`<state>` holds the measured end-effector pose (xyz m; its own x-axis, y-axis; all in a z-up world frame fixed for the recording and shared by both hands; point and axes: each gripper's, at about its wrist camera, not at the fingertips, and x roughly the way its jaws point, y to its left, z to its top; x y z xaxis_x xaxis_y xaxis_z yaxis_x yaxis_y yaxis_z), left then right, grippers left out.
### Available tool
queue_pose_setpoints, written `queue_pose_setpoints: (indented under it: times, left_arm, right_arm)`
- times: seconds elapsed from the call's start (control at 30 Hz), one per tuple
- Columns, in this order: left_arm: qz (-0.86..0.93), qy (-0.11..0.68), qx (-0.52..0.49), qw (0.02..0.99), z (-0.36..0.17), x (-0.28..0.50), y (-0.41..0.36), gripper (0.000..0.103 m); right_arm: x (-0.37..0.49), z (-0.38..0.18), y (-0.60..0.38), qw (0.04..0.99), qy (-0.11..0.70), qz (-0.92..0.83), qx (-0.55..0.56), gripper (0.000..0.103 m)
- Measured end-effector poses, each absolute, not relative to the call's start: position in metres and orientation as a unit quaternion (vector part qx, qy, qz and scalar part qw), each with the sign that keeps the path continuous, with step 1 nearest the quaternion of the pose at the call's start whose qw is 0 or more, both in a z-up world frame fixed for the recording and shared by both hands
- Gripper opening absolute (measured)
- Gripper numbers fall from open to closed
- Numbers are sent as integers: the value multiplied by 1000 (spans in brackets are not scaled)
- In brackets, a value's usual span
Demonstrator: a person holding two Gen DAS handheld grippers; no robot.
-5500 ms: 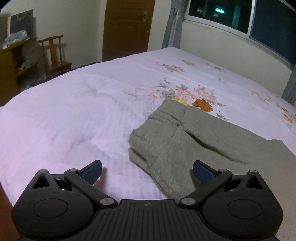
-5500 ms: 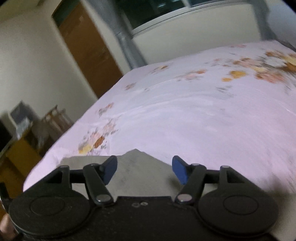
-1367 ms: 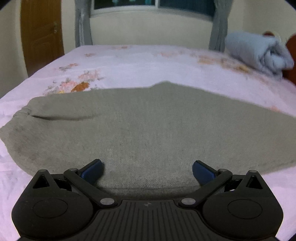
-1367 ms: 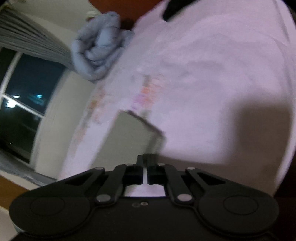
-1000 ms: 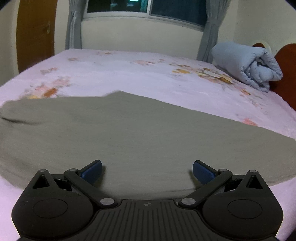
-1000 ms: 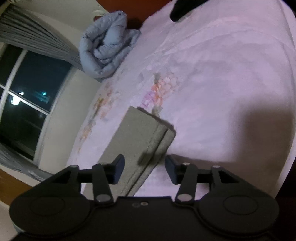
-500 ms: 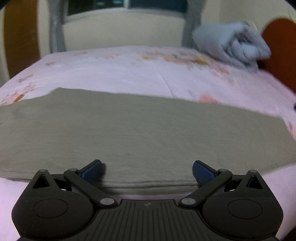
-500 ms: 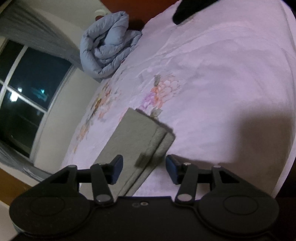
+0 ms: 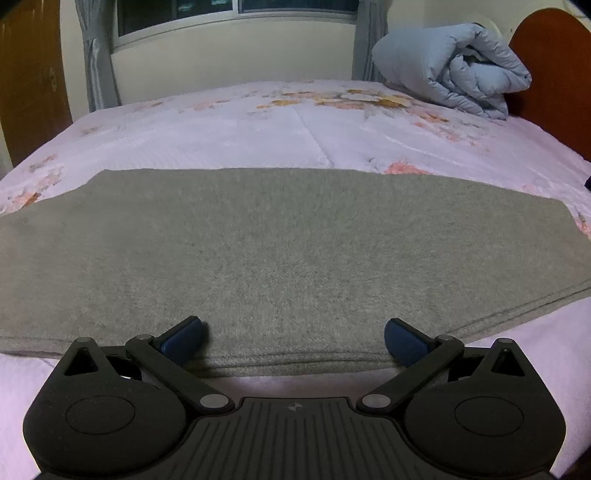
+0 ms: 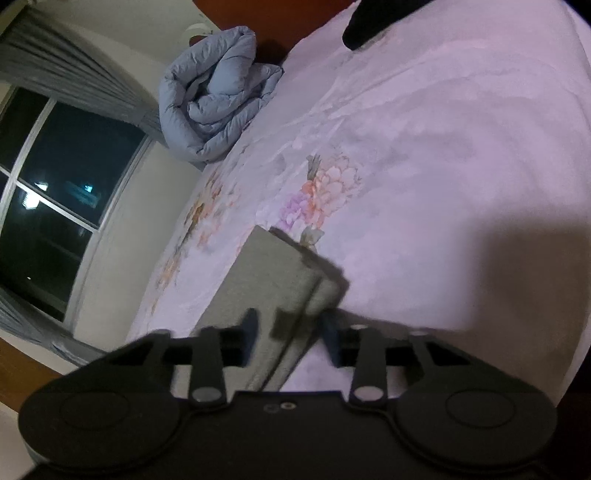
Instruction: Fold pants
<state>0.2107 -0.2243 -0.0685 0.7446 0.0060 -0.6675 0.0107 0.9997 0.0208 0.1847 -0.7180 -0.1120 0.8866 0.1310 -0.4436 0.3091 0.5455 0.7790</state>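
The grey-green pants point(image 9: 288, 251) lie flat and folded lengthwise across the pink floral bed sheet point(image 9: 258, 136). My left gripper point(image 9: 293, 338) is open and empty at the pants' near long edge, its blue pads either side of the fabric edge. In the right wrist view the leg end of the pants point(image 10: 280, 273) shows as a stacked double layer. My right gripper point(image 10: 290, 341) is open just short of that end, one finger over the fabric and one over the sheet.
A rolled blue-grey duvet point(image 9: 454, 70) sits at the head of the bed by the brown headboard point(image 9: 550, 70). A window with grey curtains point(image 9: 236, 14) is behind the bed. A dark object point(image 10: 376, 18) lies on the sheet's far corner.
My right gripper, shut 1.4 s ago, has opened and moved in close to the leg end. My left gripper has swung right along the pants' edge, staying open.
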Motion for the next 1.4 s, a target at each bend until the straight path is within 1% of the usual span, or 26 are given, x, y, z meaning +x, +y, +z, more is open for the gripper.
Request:
queue_pose_setpoints:
  times: [0.07, 0.1, 0.13, 0.2, 0.27, 0.3, 0.37, 0.43, 0.53, 0.73, 0.77, 0.8, 0.9, 0.93, 0.97, 1.0, 1.1, 1.17, 1.2, 1.27, 1.3, 1.37, 1.4]
  left_arm:
    - [-10, 344, -2, 939, -63, 207, -225, 103]
    - [-16, 341, -5, 940, -64, 205, -226, 103]
    - [-19, 341, -2, 940, -65, 205, -228, 103]
    - [-20, 341, 12, 940, -71, 205, -232, 103]
    - [-22, 342, 29, 939, -76, 205, -235, 103]
    - [-24, 341, 35, 939, -77, 204, -236, 103]
    - [-27, 341, 31, 939, -77, 203, -235, 103]
    - [-31, 340, 40, 939, -77, 201, -236, 103]
    - [-34, 337, 43, 940, -78, 199, -237, 103]
    - [-35, 339, 44, 939, -76, 197, -237, 103]
    - [-34, 338, 43, 939, -76, 197, -236, 103]
    - [-30, 334, 35, 942, -74, 197, -235, 103]
    - [-19, 331, 36, 943, -79, 199, -239, 103]
    - [-17, 334, 48, 941, -83, 200, -242, 103]
    - [-16, 334, 52, 941, -84, 200, -244, 103]
    - [-15, 335, 47, 941, -83, 200, -242, 103]
    - [-7, 322, -6, 947, -70, 194, -233, 103]
    - [2, 316, -18, 949, -67, 193, -230, 103]
    - [2, 312, -21, 950, -66, 194, -229, 103]
    - [13, 306, -20, 952, -66, 197, -228, 103]
    - [13, 309, -21, 951, -66, 201, -227, 103]
    - [12, 320, -17, 947, -71, 207, -228, 103]
    - [12, 336, -4, 942, -77, 211, -232, 103]
  right_arm:
    - [184, -115, -721, 845, 233, -51, 479, 16]
    - [184, -115, -721, 845, 232, -51, 479, 18]
    - [184, -116, -720, 844, 232, -52, 481, 21]
    - [186, -117, -720, 839, 230, -45, 491, 32]
    - [189, -115, -718, 843, 232, -45, 483, 34]
    - [189, -113, -717, 846, 231, -45, 478, 27]
    - [186, -112, -720, 847, 225, -52, 479, 17]
    - [181, -117, -725, 835, 211, -49, 506, 17]
    - [180, -122, -725, 828, 212, -49, 517, 17]
    - [185, -125, -728, 823, 223, -53, 519, 16]
    - [187, -124, -728, 823, 227, -51, 519, 18]
    - [189, -124, -728, 820, 231, -47, 521, 23]
    - [194, -122, -729, 822, 241, -40, 514, 25]
    - [195, -120, -728, 826, 242, -40, 507, 25]
    - [195, -118, -727, 833, 244, -44, 495, 18]
    - [196, -117, -726, 838, 245, -43, 485, 15]
    - [196, -117, -726, 840, 248, -38, 481, 15]
    - [196, -117, -727, 839, 248, -37, 483, 17]
    - [197, -117, -727, 838, 249, -35, 484, 23]
    - [197, -114, -725, 841, 249, -33, 480, 27]
    - [198, -113, -723, 843, 250, -31, 475, 32]
    - [201, -110, -721, 846, 251, -28, 470, 39]
    - [202, -109, -721, 847, 251, -28, 467, 41]
